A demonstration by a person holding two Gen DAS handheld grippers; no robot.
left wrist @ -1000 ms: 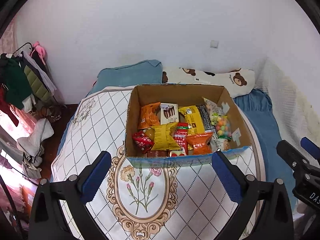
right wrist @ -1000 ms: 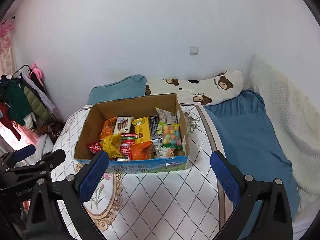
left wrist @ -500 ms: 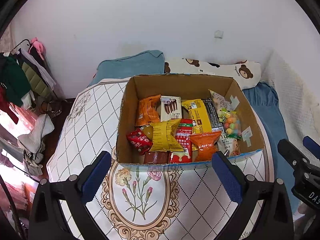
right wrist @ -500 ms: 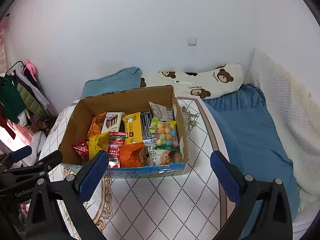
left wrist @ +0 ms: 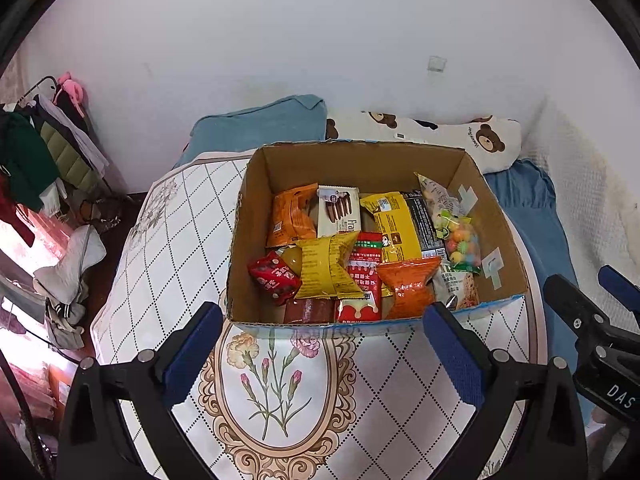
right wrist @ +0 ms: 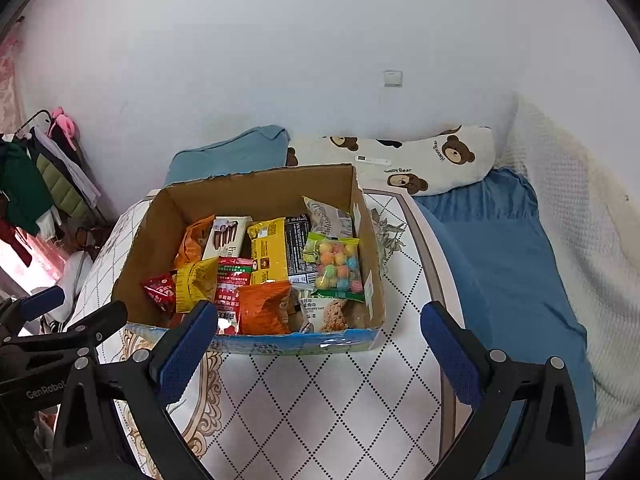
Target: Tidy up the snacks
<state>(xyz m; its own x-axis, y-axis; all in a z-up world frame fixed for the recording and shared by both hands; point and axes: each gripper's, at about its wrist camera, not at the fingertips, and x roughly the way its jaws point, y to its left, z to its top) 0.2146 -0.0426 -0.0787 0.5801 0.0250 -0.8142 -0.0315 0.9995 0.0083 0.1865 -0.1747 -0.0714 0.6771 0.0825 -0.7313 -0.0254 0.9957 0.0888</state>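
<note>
We hold both grippers above the near side of a cardboard box (left wrist: 372, 168) that sits on a patterned cloth (left wrist: 168, 240) spread over the bed. The left gripper (left wrist: 320, 350) has its jaws spread wide and empty, its blue pads (left wrist: 188, 354) standing just short of the box's near wall, one by each near corner. The right gripper (right wrist: 316, 350) is likewise wide open and holds nothing; its left pad overlaps the box's near-left corner in its own view, its right pad hangs over bare cloth beside the box.

The snacks fill the right and middle of the box: an orange packet (left wrist: 408, 286) and a yellow packet (left wrist: 326, 266) near the front, a red packet (left wrist: 274, 276) at the left of the pile, a bag of coloured candy balls (right wrist: 338, 266) against the right wall, a chocolate biscuit pack (left wrist: 340, 214) toward the back. A strip of bare cardboard floor lies along the left wall and the back.

The cloth in front of the box is free. To the right, the cloth's edge gives way to a blue sheet (right wrist: 500, 256); behind the box lie a blue pillow (right wrist: 236, 154) and a bear-print pillow (right wrist: 432, 164) against the wall. At the far left stands a clothes rack (left wrist: 44, 148).
</note>
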